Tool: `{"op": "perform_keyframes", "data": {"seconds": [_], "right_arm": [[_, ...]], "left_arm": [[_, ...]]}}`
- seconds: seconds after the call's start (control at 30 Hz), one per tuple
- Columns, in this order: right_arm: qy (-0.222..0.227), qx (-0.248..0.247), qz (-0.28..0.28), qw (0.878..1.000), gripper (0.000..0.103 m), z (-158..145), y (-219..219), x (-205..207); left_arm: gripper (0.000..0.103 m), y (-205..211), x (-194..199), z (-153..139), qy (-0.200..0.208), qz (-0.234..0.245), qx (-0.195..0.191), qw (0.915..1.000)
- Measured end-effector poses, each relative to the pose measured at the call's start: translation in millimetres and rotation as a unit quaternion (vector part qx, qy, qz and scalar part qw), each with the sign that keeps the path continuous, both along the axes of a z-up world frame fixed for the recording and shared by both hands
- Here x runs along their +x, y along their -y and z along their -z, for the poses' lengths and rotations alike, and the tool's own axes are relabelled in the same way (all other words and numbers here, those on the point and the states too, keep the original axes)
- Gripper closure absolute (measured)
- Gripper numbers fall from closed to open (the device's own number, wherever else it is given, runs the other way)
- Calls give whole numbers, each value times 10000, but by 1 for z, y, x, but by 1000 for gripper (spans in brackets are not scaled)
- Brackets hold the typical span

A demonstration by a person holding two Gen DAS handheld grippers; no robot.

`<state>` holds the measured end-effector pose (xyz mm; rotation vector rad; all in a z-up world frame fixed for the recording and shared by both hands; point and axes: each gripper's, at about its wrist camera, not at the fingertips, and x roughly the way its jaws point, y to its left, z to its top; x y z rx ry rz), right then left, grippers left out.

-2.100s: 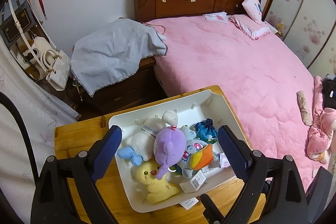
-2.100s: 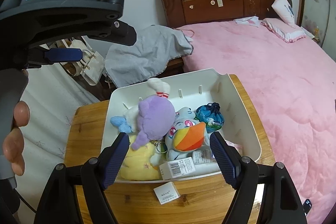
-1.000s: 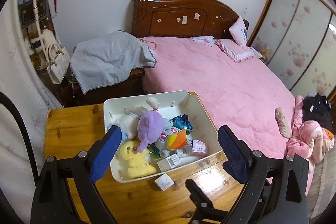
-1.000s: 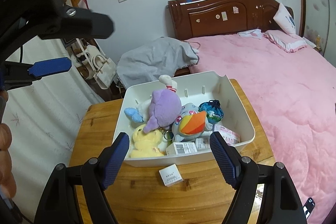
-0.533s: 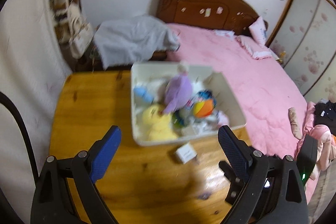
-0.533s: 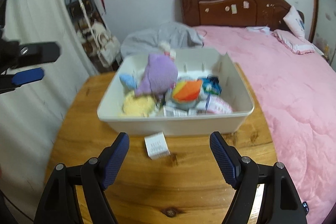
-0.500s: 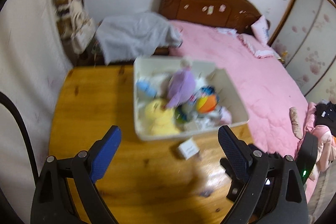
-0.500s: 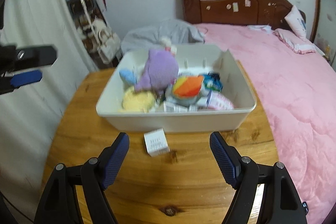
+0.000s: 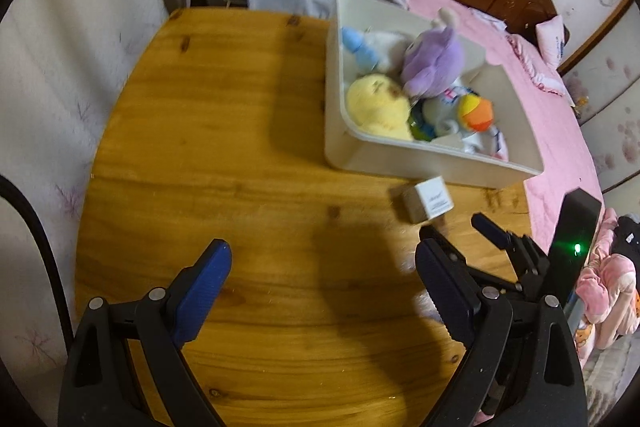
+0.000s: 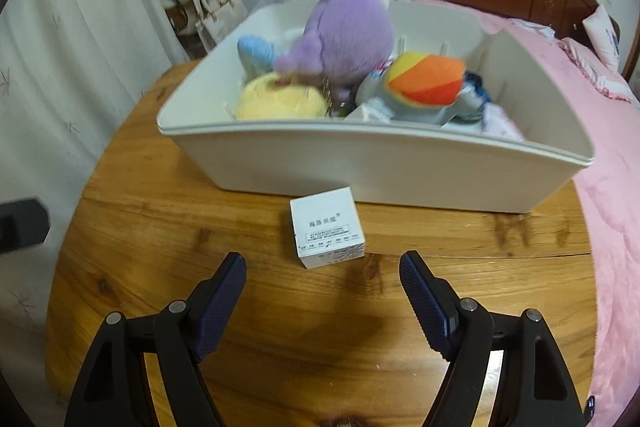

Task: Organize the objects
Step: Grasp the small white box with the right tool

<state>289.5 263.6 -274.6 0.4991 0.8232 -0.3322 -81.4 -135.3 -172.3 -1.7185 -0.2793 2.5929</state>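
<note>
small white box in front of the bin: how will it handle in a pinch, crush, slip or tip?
The small white box looks like thin printed card, so it is probably light and may dent under a hard squeeze. Its flat faces should suit the right gripper, whose open jaws stand wider than it. It lies flat on the wooden table, so it will more likely slide than tip.

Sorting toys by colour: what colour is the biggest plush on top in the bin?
Purple: the plush toy shows best in the right wrist view.
</note>
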Motion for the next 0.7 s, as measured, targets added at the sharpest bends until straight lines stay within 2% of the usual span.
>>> {"op": "perform_keyframes", "data": {"seconds": [0.37, 0.43, 0.6, 0.7], "right_arm": [[-201, -84, -63, 9997, 24, 21, 0, 28], [-237, -118, -55, 9996, 30, 24, 1, 32], [-329, -211, -54, 9992, 36, 30, -1, 36], [-334, -313, -54, 9989, 44, 31, -3, 35]], "left_arm": [[8, 17, -1, 22, 299, -84, -40, 9995], [9, 19, -2, 25, 344, -87, -54, 9994], [9, 18, -3, 29, 414, -47, -83, 9991], [9, 16, -4, 31, 452, 62, -99, 9989]]}}
